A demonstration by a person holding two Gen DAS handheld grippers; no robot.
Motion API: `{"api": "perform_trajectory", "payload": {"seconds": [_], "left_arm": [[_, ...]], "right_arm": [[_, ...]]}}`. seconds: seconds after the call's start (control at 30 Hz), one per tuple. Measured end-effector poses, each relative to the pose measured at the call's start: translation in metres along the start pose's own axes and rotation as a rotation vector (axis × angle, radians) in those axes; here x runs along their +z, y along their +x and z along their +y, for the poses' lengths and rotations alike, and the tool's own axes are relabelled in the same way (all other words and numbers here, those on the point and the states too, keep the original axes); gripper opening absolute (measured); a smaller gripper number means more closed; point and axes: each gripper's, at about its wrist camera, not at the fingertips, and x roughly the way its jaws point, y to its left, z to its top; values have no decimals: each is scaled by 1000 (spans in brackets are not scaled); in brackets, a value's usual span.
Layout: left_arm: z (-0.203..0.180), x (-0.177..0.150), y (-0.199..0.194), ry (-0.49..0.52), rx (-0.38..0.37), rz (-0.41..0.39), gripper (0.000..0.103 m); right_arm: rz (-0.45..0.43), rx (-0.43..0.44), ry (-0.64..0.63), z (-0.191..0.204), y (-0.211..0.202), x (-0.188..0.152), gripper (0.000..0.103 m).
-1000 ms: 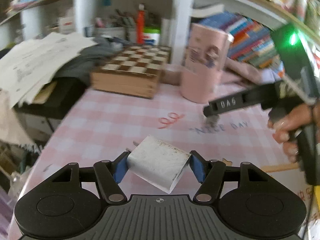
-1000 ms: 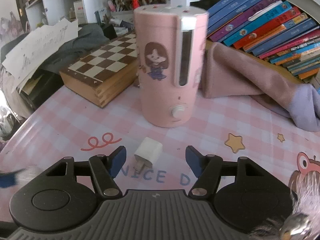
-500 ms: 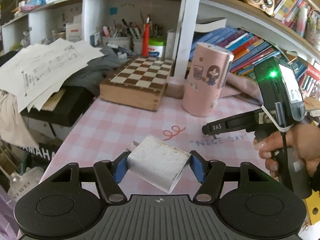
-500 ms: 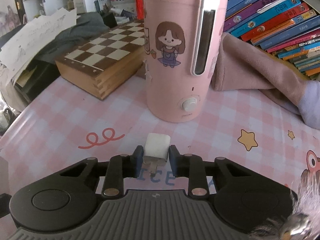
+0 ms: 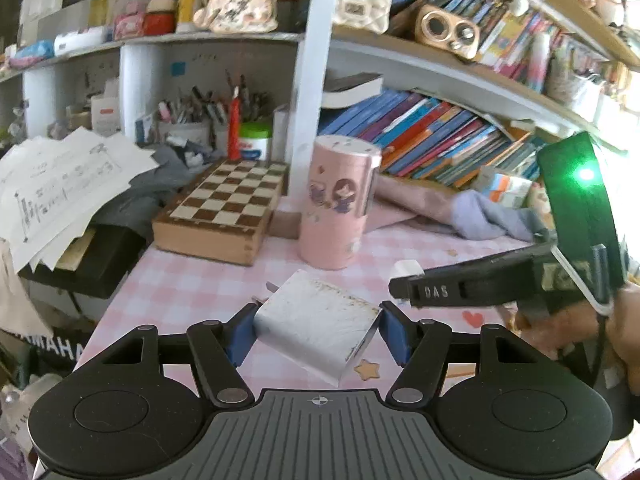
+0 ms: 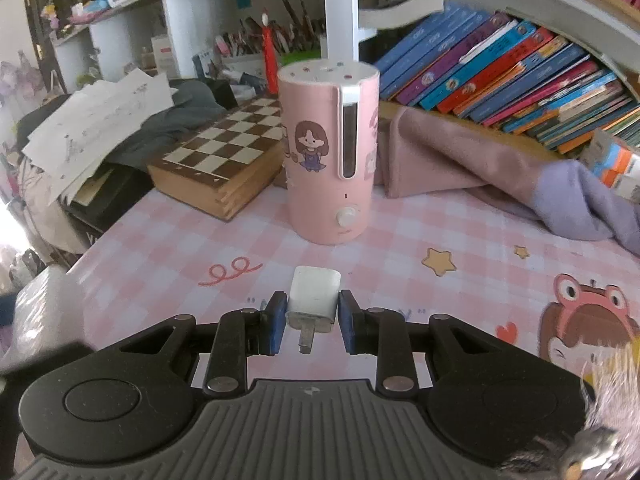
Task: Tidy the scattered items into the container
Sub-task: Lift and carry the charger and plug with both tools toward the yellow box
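My left gripper (image 5: 314,330) is shut on a large white charger block (image 5: 316,326), scuffed and tilted, held above the pink checked tablecloth (image 5: 180,288). My right gripper (image 6: 312,320) is shut on a small white plug adapter (image 6: 314,298), its metal prongs pointing back toward the camera, lifted off the cloth. In the left wrist view the right gripper (image 5: 404,282) comes in from the right, held by a hand (image 5: 576,328), with the small white plug adapter (image 5: 407,268) showing at its tip. No container for the items shows in either view.
A pink cylindrical appliance (image 6: 330,152) with a cartoon girl stands mid-table. A wooden chessboard box (image 6: 224,152) lies left of it, loose papers (image 5: 60,188) beyond. A pink and lilac cloth (image 6: 500,168) lies before rows of books (image 6: 520,64). Shelves hold pens and clutter.
My right gripper closed on the small plug adapter and lifted it off the cloth. My left gripper rose with the large charger block, so more of the shelves shows.
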Motion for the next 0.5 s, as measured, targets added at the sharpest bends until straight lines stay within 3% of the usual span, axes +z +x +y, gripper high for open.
{"api": "perform_trajectory", "payload": {"seconds": [0.5], "left_arm": [[-25, -19, -47, 41, -77, -20, 64]], "right_arm": [[-25, -15, 24, 14, -79, -53, 26]]}}
